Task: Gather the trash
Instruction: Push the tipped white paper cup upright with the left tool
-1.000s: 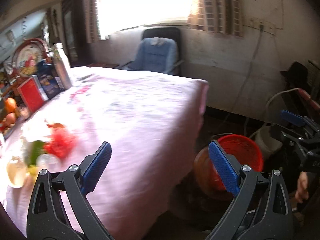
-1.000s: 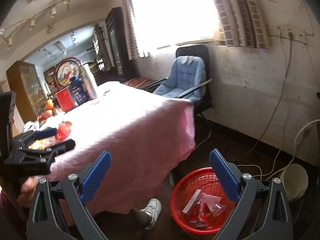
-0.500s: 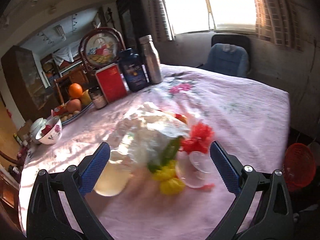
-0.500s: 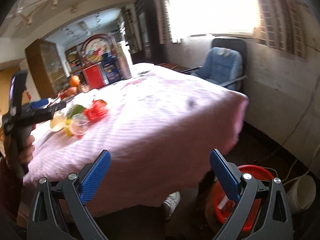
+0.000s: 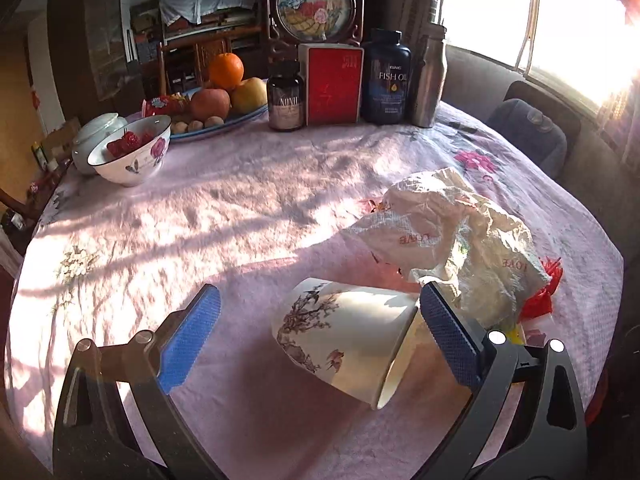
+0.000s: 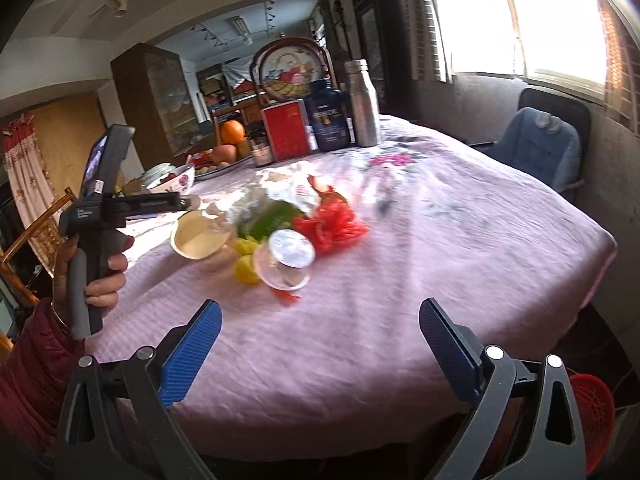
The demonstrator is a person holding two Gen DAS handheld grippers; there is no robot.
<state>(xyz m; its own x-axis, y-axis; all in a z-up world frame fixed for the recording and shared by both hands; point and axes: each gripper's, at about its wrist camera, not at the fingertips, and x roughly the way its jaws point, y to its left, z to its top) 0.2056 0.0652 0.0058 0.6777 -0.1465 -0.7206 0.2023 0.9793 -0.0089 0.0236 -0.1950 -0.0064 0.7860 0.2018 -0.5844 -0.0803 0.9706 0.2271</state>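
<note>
left tool (image 5: 316, 334) spread | paper cup (image 5: 344, 340) on its side beside crumpled wrapper (image 5: 452, 236) | probably light, crushable | pinch gently at rim

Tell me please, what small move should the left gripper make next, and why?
Probably ease the left gripper forward and close it on the paper cup. The cup lies on its side between the open fingers, nearest of the trash pile, with the crumpled wrapper just behind it; neither gripper holds anything.
</note>
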